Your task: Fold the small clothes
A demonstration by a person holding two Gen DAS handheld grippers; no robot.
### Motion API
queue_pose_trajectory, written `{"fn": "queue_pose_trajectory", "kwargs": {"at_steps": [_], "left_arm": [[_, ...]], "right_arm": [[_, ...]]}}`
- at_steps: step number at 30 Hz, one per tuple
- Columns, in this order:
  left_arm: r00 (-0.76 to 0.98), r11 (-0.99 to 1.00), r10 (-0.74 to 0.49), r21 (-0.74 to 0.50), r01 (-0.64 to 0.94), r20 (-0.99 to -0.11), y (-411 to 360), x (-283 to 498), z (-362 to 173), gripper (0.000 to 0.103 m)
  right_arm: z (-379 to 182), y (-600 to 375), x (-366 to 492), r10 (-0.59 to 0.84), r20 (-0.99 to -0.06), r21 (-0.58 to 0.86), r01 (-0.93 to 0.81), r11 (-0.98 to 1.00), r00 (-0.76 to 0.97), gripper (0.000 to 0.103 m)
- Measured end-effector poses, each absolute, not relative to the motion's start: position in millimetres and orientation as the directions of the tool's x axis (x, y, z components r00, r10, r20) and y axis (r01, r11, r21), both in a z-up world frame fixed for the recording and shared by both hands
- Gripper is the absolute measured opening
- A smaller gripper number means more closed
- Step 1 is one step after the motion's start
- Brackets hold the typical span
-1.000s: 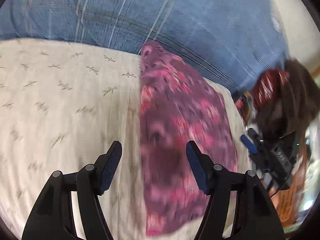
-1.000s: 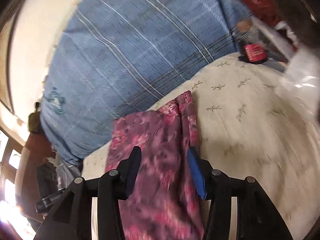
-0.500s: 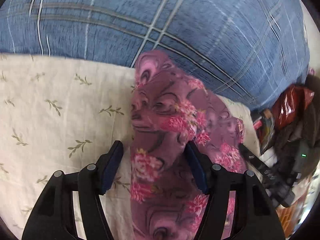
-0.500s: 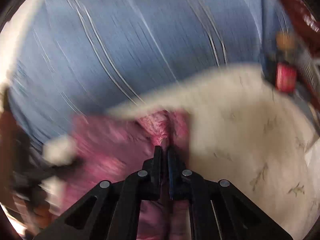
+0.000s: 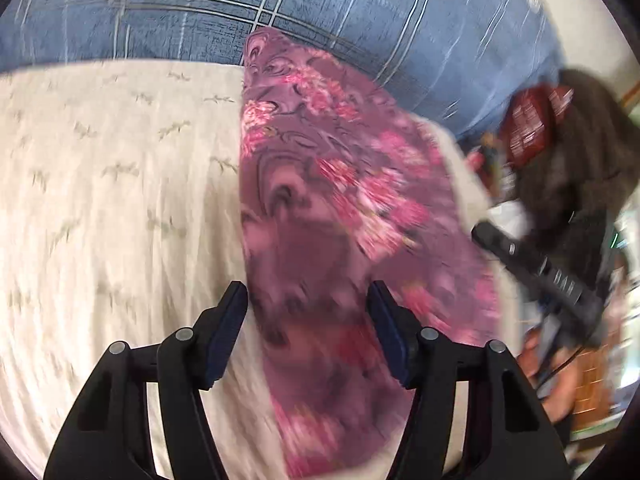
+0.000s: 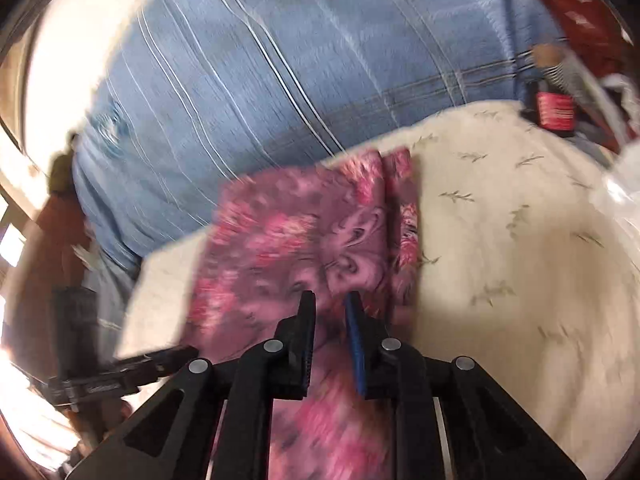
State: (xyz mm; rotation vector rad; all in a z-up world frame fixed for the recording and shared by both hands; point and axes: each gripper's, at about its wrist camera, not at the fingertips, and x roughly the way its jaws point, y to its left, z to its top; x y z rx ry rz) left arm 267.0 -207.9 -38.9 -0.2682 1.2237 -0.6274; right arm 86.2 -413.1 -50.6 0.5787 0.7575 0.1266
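A purple garment with pink flowers (image 5: 340, 208) lies flat on a cream bedsheet (image 5: 104, 208), folded into a long strip; it also shows in the right wrist view (image 6: 304, 232). My left gripper (image 5: 307, 320) is open above its near part, jaws wide and empty. My right gripper (image 6: 329, 320) hovers over the cloth with its jaws parted by a narrow gap and nothing between them. The other gripper's black body (image 5: 540, 268) shows at the right of the left wrist view.
A big blue plaid pillow (image 5: 280, 4) lies behind the garment. A red bag (image 5: 532, 120) and dark clutter sit beyond the bed's right edge. A dark bottle with a red label (image 6: 554, 110) stands at the far right in the right wrist view.
My right gripper was shut on the garment's fold half a second ago; it has now let go and pulled back. My left gripper has drawn back too, still open.
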Motion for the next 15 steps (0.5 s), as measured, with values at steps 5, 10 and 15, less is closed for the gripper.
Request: {"fn": "queue_pose_trajectory", "kwargs": {"at_steps": [5,10,15], "left_arm": [[0.192,0.821,-0.542,-0.467,0.327,-0.818,-197.4,235.6,-54.7,0.061],[0.21,0.815,-0.529,-0.422,0.397,-0.822,-198.0,220.5,-31.0,0.061],[0.26,0.825,-0.559,-0.494,0.276,-0.787,-167.3,257.1,-12.5,0.063]], "right_arm": [[-84.5,-398.7,38.0,0.35,-0.687,0.48,0.036,0.876,0.637,0.018],[-66.4,-409.0,33.9,0.357,-0.633,0.555,0.081,0.828,0.687,0.021],[-44.3,-439.5,33.7,0.241,-0.604,0.57,0.2,0.797,0.76,0.054]]}}
